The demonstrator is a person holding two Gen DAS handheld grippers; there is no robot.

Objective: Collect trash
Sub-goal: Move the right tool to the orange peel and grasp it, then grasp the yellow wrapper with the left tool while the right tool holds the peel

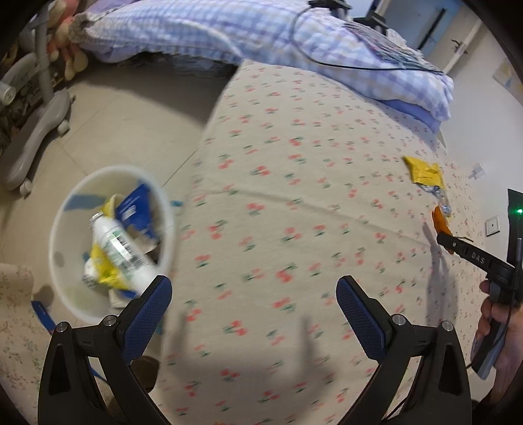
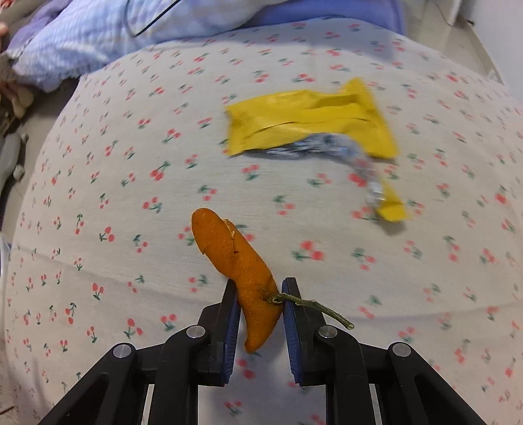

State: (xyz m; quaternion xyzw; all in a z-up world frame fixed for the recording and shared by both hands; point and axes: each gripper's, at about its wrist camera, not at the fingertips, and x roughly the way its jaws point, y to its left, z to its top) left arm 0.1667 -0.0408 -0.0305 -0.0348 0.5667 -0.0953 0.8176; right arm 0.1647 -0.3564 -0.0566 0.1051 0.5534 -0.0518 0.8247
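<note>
Between my right claw's (image 2: 258, 314) blue-padded fingers sits a curled strip of orange citrus peel with a dry green stem (image 2: 242, 274); the pads pinch its lower half, and the rest of the peel sticks out ahead of the tips over the cherry-print cotton bedsheet (image 2: 98, 196). I judge the grip good, though the stem pokes out sideways past the right finger.

Further ahead of that claw and off to its right lies a torn yellow foil snack wrapper with a silver lining (image 2: 310, 124), flat on the sheet and well apart from the peel. It is the one loose piece of trash I can see left on the bed.

My left claw (image 1: 253, 314) is spread wide with nothing in it, hanging over the sheet near the bed's edge. Just to its left, down on the floor, stands the round white plastic waste bin (image 1: 59, 242), already holding a white plastic bottle with a green label (image 1: 121, 248), a blue carton and some yellow wrapping.

So I reckon the job is well along: several items are binned, the peel is in hand but not yet carried over, and the yellow wrapper remains. The folded lilac checked quilt (image 1: 228, 29) far ahead is bedding, not trash.
</note>
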